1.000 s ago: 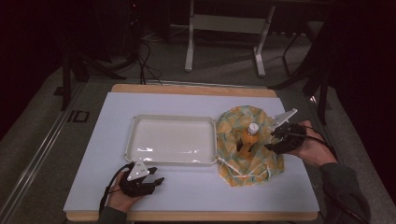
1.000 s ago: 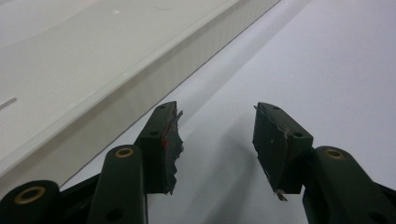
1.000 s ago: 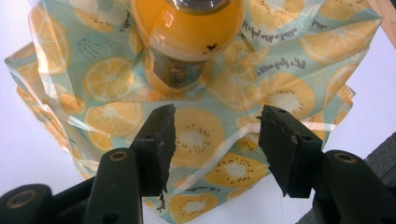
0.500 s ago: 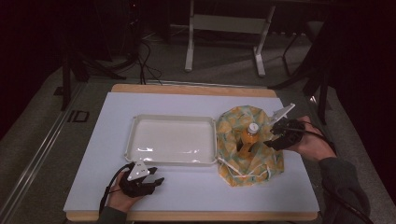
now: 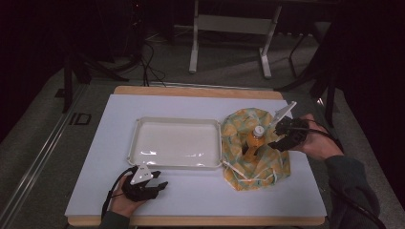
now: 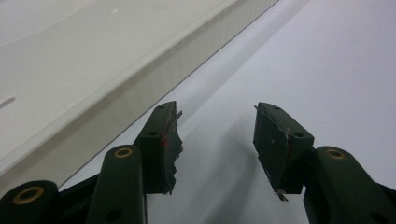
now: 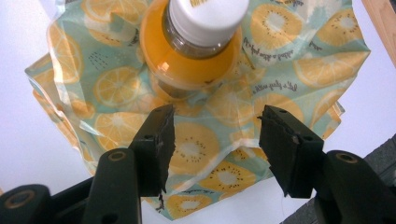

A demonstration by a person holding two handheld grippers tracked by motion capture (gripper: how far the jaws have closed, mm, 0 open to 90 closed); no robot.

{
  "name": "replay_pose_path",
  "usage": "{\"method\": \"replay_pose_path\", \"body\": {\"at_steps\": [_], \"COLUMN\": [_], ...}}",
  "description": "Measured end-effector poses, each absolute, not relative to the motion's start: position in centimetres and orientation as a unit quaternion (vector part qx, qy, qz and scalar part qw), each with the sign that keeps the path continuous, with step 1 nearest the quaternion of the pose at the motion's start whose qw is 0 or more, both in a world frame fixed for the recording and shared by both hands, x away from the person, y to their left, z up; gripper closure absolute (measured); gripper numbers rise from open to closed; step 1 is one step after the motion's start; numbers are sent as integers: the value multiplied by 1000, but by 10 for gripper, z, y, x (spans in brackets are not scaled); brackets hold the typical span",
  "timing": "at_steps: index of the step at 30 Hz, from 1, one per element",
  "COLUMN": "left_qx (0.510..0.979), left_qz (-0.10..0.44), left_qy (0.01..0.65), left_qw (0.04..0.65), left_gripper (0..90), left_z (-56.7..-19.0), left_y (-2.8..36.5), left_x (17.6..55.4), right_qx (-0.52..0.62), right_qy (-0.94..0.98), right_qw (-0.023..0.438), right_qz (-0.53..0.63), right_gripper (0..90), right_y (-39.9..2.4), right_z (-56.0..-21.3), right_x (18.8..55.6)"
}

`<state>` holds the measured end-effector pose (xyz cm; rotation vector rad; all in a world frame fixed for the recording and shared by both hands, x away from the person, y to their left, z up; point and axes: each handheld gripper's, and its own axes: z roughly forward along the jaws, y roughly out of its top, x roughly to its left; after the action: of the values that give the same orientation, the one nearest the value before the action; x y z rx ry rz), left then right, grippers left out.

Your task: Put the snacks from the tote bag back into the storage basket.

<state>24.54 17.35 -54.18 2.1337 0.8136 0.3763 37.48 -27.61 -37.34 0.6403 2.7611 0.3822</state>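
Note:
An orange juice bottle point(image 5: 254, 141) with a white cap point(image 7: 205, 14) stands upright on a crumpled bag printed with citrus slices point(image 5: 258, 164) at the right of the table. My right gripper point(image 5: 273, 143) is just right of the bottle, pointing at it. In the right gripper view it point(image 7: 215, 116) is open, the bottle point(image 7: 191, 60) a little beyond its tips and only the bag point(image 7: 205, 144) behind the gap. My left gripper point(image 5: 161, 185) rests open on the white mat near the front edge, and in its own view it point(image 6: 217, 112) holds nothing.
An empty white tray point(image 5: 138, 138) sits in the middle of the mat, its near rim point(image 6: 93, 88) just left of my left gripper. The wooden table edge point(image 5: 200, 90) runs along the back. Dark floor, cables and a stand's legs lie beyond.
My right gripper has edged slightly toward the far side of the table beside the bottle. The left gripper, bottle and bag have stayed where they were.

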Motion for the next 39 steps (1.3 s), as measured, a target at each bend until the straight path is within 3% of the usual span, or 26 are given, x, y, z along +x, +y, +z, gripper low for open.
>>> {"method": "replay_pose_path", "body": {"at_steps": [39], "left_qx": [844], "left_qz": [148], "left_qy": [321], "left_qw": [402], "left_gripper": [497], "left_z": [-542], "left_y": [173], "left_x": [245], "right_qx": [182], "right_qy": [972], "right_qw": [96], "right_qz": [110], "right_gripper": [491], "right_y": [-244], "right_z": [-357], "right_x": [389]}}
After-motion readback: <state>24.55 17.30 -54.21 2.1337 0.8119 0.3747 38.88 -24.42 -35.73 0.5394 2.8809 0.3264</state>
